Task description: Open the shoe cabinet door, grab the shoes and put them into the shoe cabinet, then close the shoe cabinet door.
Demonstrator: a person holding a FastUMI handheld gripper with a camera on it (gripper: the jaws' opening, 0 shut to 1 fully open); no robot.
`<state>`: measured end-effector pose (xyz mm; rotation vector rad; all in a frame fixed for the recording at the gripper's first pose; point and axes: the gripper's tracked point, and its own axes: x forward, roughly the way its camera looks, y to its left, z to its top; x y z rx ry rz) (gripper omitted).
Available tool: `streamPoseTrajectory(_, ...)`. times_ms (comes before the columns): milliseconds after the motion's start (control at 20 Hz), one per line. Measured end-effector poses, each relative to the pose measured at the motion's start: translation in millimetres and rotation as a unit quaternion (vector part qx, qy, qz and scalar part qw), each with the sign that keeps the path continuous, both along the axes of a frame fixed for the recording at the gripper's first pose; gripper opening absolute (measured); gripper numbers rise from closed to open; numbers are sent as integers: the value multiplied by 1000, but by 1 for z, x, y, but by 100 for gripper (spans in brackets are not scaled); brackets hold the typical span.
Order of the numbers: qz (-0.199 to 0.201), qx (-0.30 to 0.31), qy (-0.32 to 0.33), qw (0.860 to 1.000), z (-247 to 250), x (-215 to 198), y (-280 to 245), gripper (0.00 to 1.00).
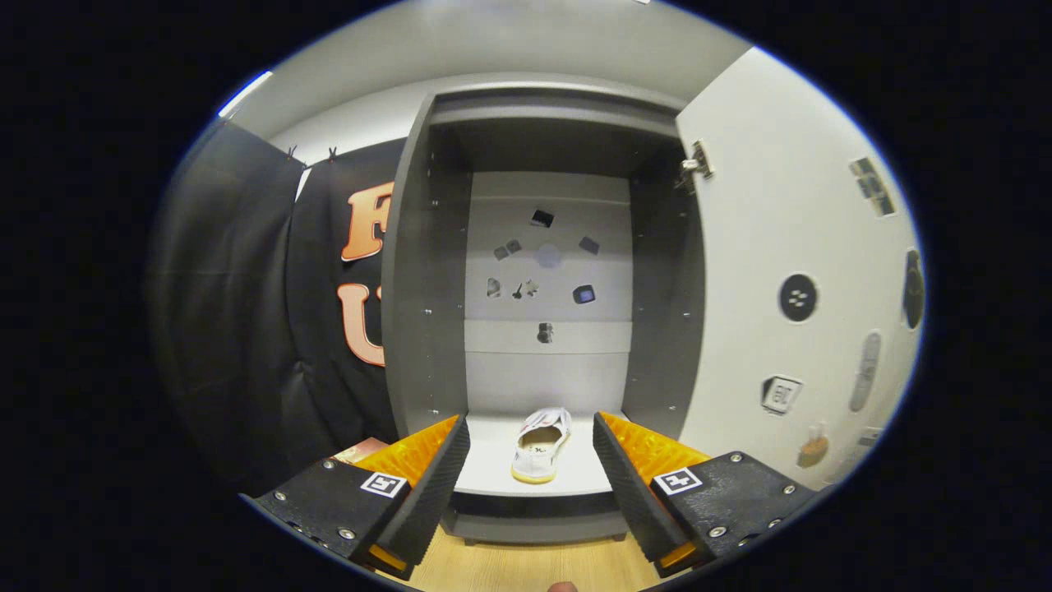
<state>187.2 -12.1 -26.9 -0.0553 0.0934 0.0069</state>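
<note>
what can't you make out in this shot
- Small stickers on the cabinet's back panel, gripper view: too small to identify.
- Shoe on the cabinet floor, beyond the open gripper: seen heel-on, so its toe is hidden.
- Door swung open: its far edge is warped by the fisheye, stickers there blurred.

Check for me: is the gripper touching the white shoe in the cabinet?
Apart. In the gripper view the gripper is open, and the white shoe rests on the cabinet floor beyond its fingers, with bare floor visible on both sides.
</note>
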Motion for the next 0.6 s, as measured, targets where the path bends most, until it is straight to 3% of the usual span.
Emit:
streamPoseTrajectory(300, -6, -1, -20, 1000, 35, -120, -18, 94)
streamPoseTrajectory(600, -18, 3, -32, 999, 50, -194, -26, 94)
